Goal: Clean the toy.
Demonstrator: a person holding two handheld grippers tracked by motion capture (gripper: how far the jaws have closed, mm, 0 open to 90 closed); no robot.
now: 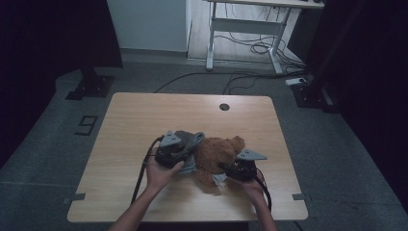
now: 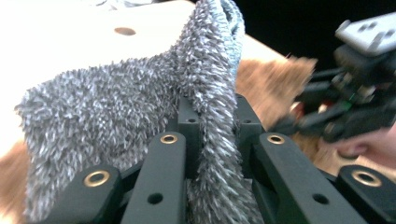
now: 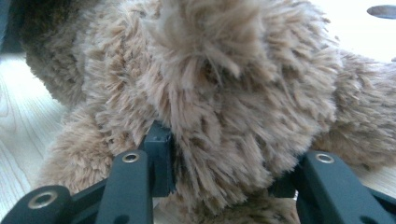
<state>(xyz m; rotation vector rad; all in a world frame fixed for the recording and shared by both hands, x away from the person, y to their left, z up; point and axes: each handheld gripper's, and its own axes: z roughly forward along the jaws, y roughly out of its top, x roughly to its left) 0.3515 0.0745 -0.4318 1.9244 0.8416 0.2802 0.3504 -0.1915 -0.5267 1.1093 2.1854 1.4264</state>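
Teddy bear (image 1: 217, 155) lies on table (image 1: 144, 120) near centre; fuzzy cloth (image 1: 191, 142) touching its left side, cable hole (image 1: 224, 107) beyond.

High view: left gripper (image 1: 188, 155) tips are buried under the grey fuzzy cloth (image 1: 190, 144), and the right gripper (image 1: 226, 169) tips are lost in the brown plush bear (image 1: 216, 154). Bear's face too small and dim to make out. Left gripper view: bear (image 2: 275, 79) and the other gripper (image 2: 345, 112) are motion-blurred, and the cloth (image 2: 116, 112) is cut off at the bottom edge. Right gripper view: bear (image 3: 210, 93) is cropped on all sides, its fur hiding the right-hand pad.
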